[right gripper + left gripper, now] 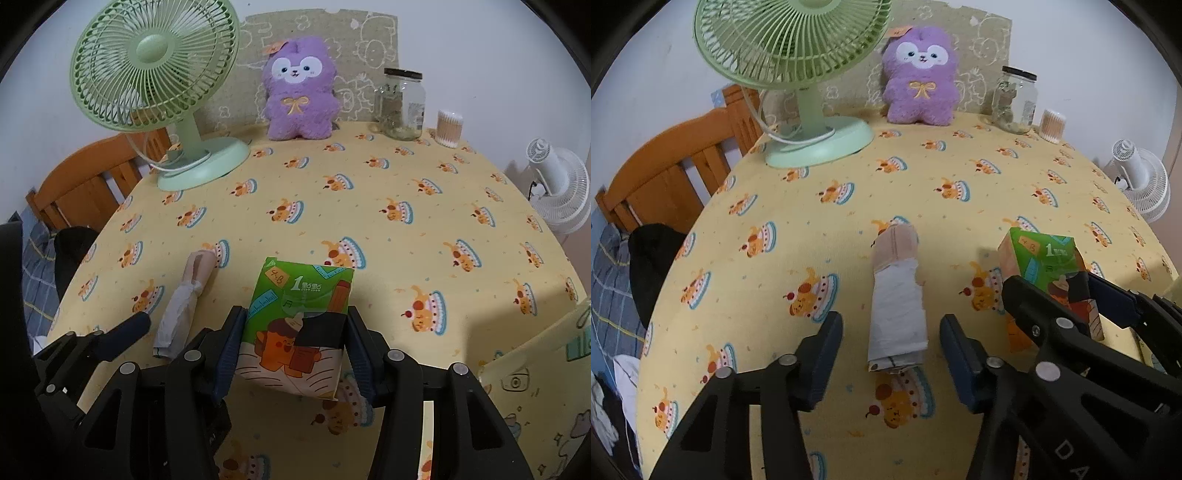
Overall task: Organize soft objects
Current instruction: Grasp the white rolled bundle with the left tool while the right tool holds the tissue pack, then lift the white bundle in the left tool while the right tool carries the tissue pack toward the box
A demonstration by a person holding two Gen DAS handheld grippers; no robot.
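between right tongs [291, 343], one tissue pack [297, 325], seemingly gripped

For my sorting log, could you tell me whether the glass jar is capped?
Capped: a dark lid sits on the glass jar, standing upright at the table's far edge.

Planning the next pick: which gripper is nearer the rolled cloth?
Left. The left gripper straddles the rolled cloth's near end, fingers open. The right gripper is off to its right, shut on the tissue pack.
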